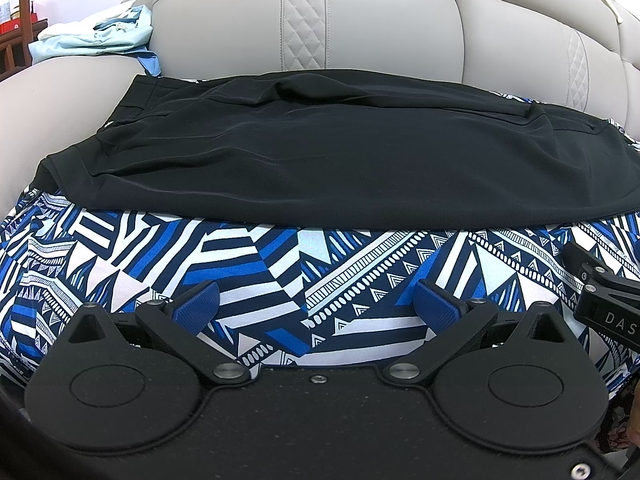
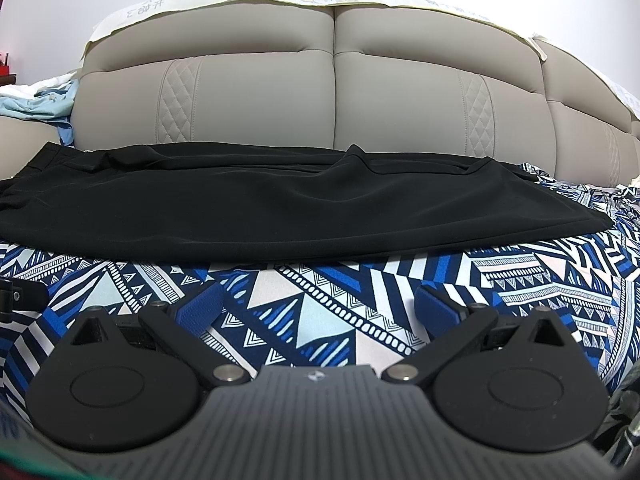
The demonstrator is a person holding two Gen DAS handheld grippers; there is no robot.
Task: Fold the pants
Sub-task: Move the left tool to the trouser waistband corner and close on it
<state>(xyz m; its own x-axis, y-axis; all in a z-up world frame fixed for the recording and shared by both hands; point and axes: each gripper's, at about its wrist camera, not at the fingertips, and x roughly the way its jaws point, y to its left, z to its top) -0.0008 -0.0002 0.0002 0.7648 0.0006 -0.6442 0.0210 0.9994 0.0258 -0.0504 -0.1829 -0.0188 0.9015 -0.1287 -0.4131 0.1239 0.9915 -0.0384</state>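
Black pants [image 1: 288, 156] lie folded flat across a blue, black and white patterned sheet [image 1: 248, 264], close to the grey padded headboard. They also show in the right wrist view [image 2: 272, 204]. My left gripper [image 1: 318, 304] is open and empty, hovering over the sheet a little short of the pants' near edge. My right gripper [image 2: 320, 306] is open and empty too, over the sheet [image 2: 320, 312] in front of the pants. The right gripper's body shows at the right edge of the left wrist view [image 1: 608, 300].
A grey padded headboard [image 1: 360, 28] rises right behind the pants. A heap of pale blue and white clothes [image 1: 96, 36] lies at the far left on a padded side cushion. A wooden piece of furniture [image 1: 16, 28] stands beyond it.
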